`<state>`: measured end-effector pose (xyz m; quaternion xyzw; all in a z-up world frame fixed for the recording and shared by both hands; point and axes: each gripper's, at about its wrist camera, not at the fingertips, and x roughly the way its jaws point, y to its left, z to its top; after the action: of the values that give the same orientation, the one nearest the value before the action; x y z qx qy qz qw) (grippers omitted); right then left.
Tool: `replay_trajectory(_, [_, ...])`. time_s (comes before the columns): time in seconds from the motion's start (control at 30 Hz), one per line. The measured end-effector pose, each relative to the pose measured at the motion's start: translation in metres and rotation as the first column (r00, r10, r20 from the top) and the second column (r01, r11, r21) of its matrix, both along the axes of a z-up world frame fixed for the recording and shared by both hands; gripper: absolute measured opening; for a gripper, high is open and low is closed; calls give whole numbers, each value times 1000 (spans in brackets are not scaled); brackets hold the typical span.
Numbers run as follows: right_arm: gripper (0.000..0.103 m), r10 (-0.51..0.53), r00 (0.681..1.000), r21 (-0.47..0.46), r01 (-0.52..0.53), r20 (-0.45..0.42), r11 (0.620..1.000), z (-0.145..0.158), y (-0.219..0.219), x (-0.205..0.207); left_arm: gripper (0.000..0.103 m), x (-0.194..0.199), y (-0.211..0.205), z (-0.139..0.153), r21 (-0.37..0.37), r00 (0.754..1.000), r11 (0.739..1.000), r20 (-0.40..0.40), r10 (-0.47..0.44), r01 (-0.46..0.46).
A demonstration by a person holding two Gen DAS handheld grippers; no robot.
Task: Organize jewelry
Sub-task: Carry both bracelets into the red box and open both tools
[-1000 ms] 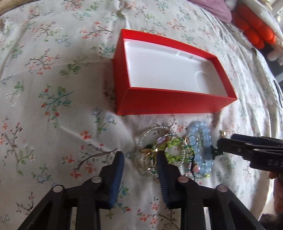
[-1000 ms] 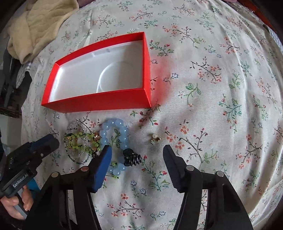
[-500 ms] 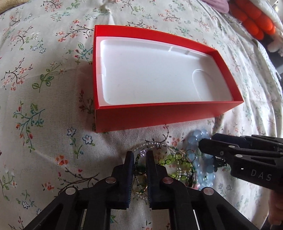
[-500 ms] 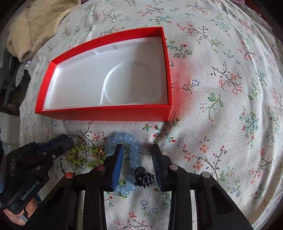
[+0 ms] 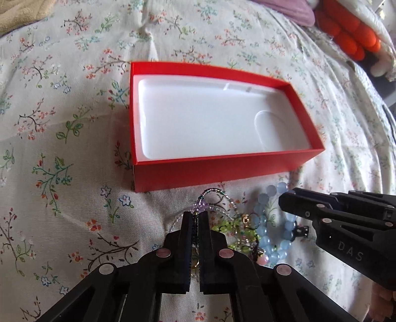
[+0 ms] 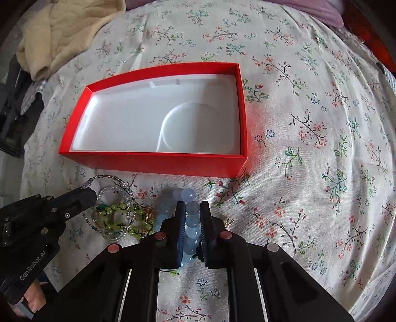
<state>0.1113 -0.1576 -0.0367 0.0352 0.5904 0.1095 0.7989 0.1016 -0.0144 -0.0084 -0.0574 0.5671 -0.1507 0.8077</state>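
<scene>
You are working over a bed [image 6: 309, 104] spread with a cream sheet printed in small flowers and twigs, creased and bulging under the box [image 5: 198, 171]. That red box sits open in the middle, with a white moulded liner that holds nothing. In front of its near wall the jewelry lies in a loose heap on the sheet. Your left gripper [image 5: 195, 218] has just been closing and is now pinched on the beaded chain [image 5: 215, 192], whose lilac bead pokes out past the tips. Your right gripper [image 6: 191, 210] has also just been closing, and its pads sit against the blue bracelet [image 6: 188, 195], which runs up between them. A green bead string [image 6: 116, 210] and some clear coils are tangled between the two, with a small gold piece [image 6: 229, 220] just right of the right fingers; what it is, you can hardly make out. At the bed's far left edge is a bunched beige blanket [image 6: 66, 32]. At the far right lie a mauve cloth [image 5: 289, 11] and something orange and knobbly [image 5: 346, 37].
</scene>
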Motion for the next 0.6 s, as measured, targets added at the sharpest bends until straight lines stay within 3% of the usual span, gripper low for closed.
replay_trajectory(0.6, [13,-18,986,31,13,163,999,77,-7,-27,0,-13,12,59,-31,984,999,175,35,-30])
